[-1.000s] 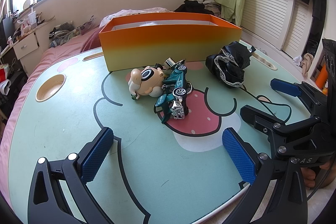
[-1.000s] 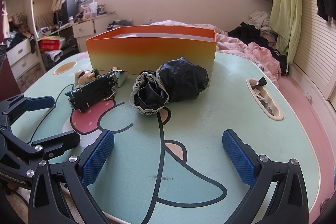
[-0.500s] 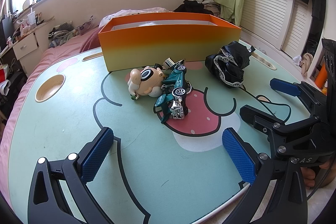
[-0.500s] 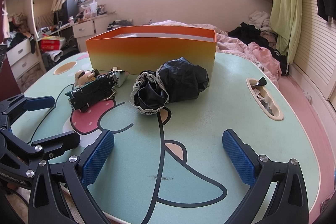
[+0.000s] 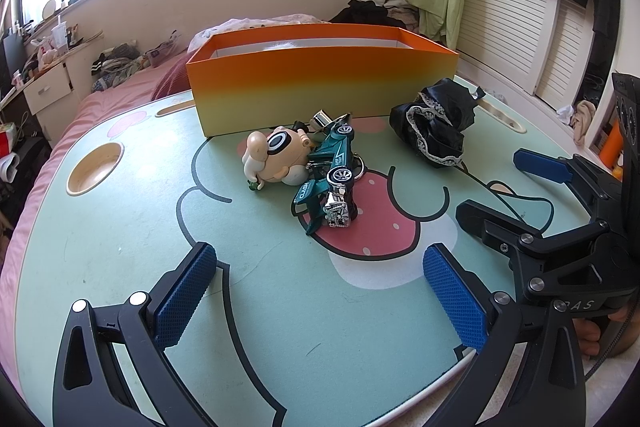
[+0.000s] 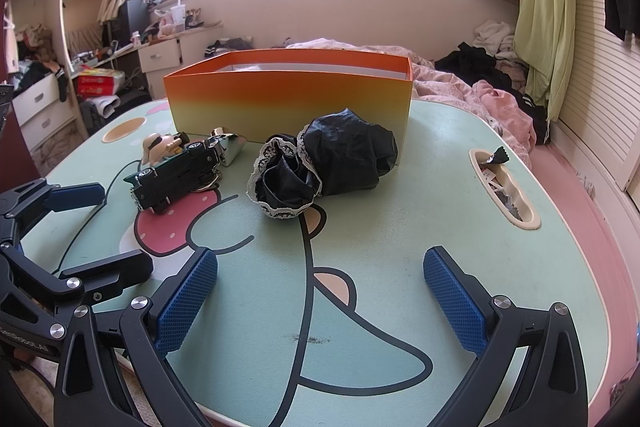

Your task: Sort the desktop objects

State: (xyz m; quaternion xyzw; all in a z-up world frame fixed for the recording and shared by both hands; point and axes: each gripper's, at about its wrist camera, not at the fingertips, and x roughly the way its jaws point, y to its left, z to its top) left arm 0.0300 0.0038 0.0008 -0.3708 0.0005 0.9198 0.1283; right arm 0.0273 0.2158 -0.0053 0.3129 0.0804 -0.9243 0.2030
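Observation:
An orange-to-yellow box (image 5: 320,83) (image 6: 288,99) stands open-topped at the back of the green cartoon table (image 5: 120,227) (image 6: 420,207). In front of it lie a cream round-eyed figure (image 5: 272,155) (image 6: 156,147), a teal toy car (image 5: 332,171) (image 6: 176,175) on its side with a key ring, and a crumpled black lace-trimmed cloth (image 5: 436,123) (image 6: 324,167). My left gripper (image 5: 320,287) hangs open, well short of the toys. My right gripper (image 6: 320,295) is open too, short of the cloth. Each gripper shows at the edge of the other's view (image 5: 532,187) (image 6: 88,231).
A black cable (image 5: 504,191) runs from the cloth toward the right gripper. The table has a round cup recess (image 5: 94,167) at the left and an oval slot (image 6: 504,191) with wrappers at the right. A pink bed and cluttered drawers surround the table.

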